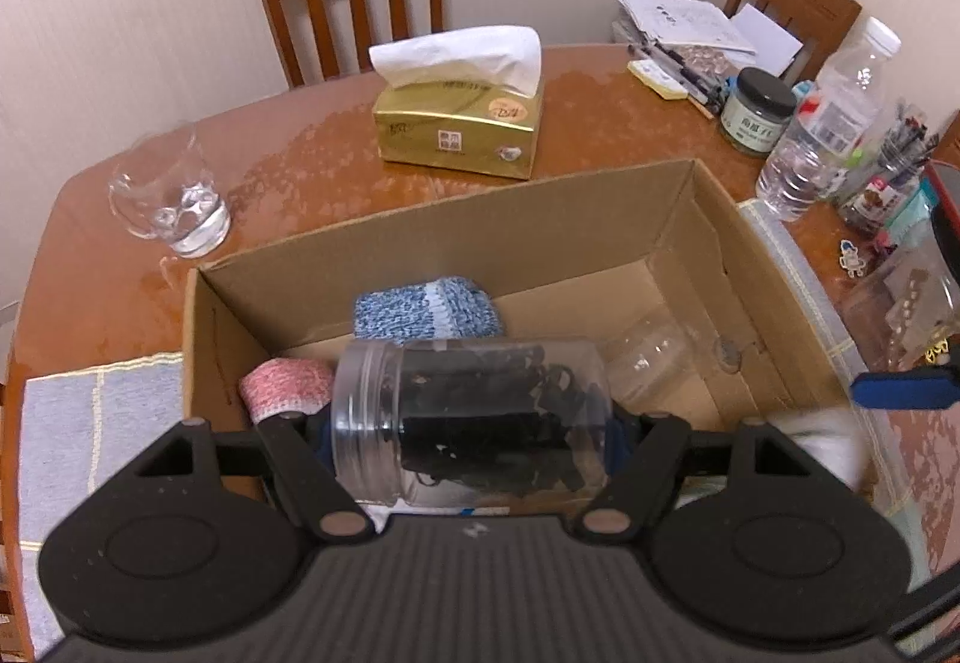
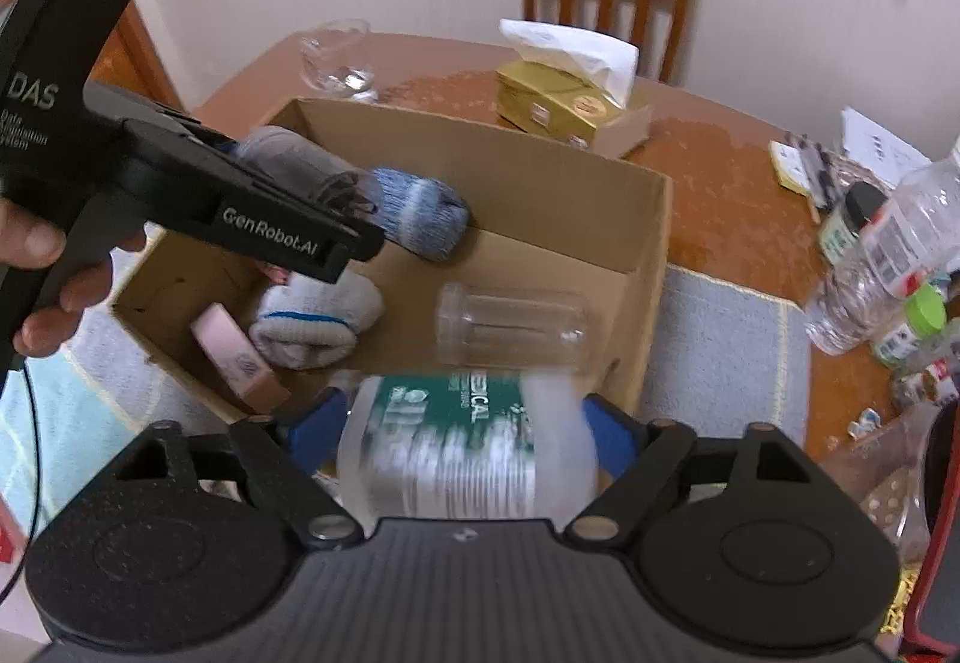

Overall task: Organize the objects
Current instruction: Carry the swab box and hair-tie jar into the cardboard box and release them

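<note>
Over the open cardboard box point(image 1: 540, 219) on the wooden table point(image 1: 312, 153), left gripper point(image 1: 474, 423) clamped on a clear jar point(image 1: 474, 411) of black items, right gripper point(image 2: 465, 441) with a blurred white green-labelled bottle point(image 2: 462, 441) between its jaws, grip unclear, box holding a blue sock roll point(image 1: 429, 306) at 12 o'clock, an empty clear jar point(image 2: 510, 324) at 3, a grey sock roll point(image 2: 318, 324) and pink bar point(image 2: 240, 357) at 9.

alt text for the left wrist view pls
The left gripper holds a clear plastic jar of black items sideways over an open cardboard box containing a blue knitted roll, a pink roll and an empty clear jar. Behind sit a gold tissue box and a glass.
</note>
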Demonstrator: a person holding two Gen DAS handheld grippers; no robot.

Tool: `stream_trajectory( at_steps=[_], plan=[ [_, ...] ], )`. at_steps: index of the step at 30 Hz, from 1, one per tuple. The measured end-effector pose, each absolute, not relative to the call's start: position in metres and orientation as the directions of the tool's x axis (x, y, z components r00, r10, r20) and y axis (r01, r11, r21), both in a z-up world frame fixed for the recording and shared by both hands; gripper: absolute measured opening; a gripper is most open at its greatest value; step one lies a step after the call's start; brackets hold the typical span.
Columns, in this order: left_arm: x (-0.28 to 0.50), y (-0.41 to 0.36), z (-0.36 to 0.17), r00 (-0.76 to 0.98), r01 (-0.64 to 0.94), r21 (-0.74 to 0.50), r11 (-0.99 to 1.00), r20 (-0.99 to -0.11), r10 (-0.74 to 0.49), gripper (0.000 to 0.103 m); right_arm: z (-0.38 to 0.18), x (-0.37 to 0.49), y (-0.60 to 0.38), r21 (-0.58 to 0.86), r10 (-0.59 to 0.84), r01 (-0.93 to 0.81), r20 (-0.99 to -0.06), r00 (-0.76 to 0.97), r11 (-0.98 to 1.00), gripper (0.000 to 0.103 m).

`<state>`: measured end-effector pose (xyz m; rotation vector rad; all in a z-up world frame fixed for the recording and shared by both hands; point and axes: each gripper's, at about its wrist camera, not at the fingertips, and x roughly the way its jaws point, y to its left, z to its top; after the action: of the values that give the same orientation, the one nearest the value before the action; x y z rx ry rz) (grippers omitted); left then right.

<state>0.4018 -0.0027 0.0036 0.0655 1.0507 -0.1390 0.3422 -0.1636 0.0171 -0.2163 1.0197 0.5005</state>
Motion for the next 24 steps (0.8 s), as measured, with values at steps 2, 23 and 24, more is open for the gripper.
stream_trajectory(
  at_steps=[2,23,24],
  plan=[
    [0.405,-0.004,0.002,0.493,0.156,-0.027,0.987,-0.864,-0.102,0.081,0.018,0.341,-0.164,0.051,0.294,-0.492,-0.852,0.432,0.869,0.098],
    [0.323,-0.006,0.046,0.651,0.121,-0.051,0.991,-0.75,-0.118,0.101,0.022,0.281,-0.214,-0.038,0.282,-0.457,-0.741,0.61,0.889,0.103],
    [0.316,-0.006,0.047,0.656,0.116,-0.054,0.992,-0.746,-0.117,0.101,0.019,0.276,-0.218,-0.034,0.288,-0.459,-0.736,0.612,0.888,0.103]
  ],
)
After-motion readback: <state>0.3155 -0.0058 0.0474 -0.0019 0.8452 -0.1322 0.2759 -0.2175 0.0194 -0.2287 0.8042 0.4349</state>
